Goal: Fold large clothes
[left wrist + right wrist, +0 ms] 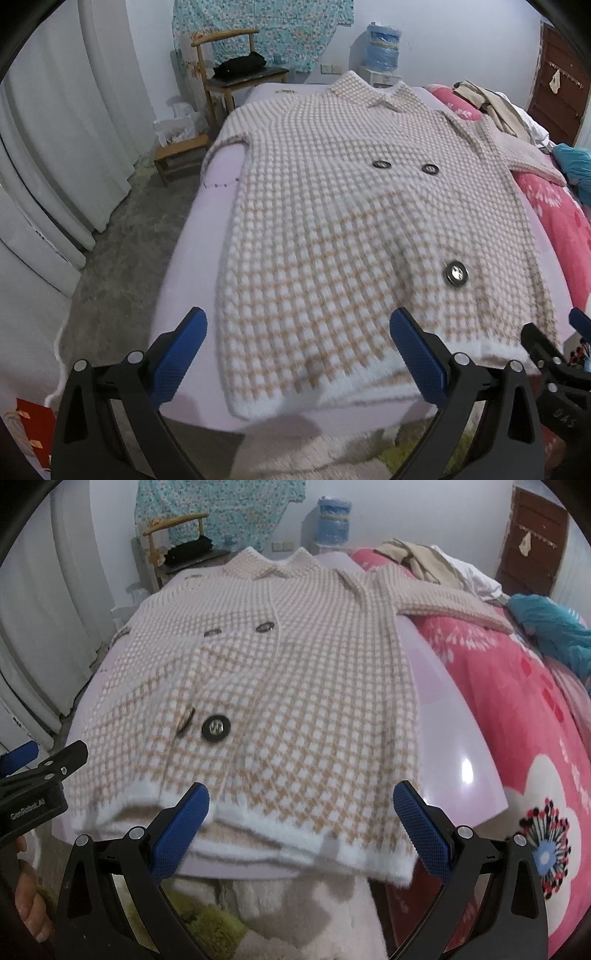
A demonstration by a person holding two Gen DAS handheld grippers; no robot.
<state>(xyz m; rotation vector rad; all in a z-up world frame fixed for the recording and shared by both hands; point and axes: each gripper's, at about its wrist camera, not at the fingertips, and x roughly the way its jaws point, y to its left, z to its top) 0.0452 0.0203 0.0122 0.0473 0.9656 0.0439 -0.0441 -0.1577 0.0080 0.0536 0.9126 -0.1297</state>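
Note:
A large beige-and-white checked knitted coat (pixel 343 206) (pixel 280 686) with dark buttons lies spread face up on a lilac board (pixel 192 266) (pixel 454 716) on the bed, collar far, white hem near. My left gripper (pixel 299 325) hangs open just above the hem's left part, nothing between its blue fingers (pixel 184 350). My right gripper (pixel 301 801) is open over the hem's right part, also holding nothing. One sleeve (pixel 454 602) stretches right onto the pink quilt. Each gripper shows at the edge of the other's view.
A pink flowered quilt (pixel 524 738) covers the bed's right side, with beige clothes (pixel 417 561) and a teal garment (pixel 554 627) piled at its far end. A wooden chair (pixel 236 74) and a small stool (pixel 181 155) stand by the white curtains (pixel 74 129) at left. A brown door (pixel 557 96) is far right.

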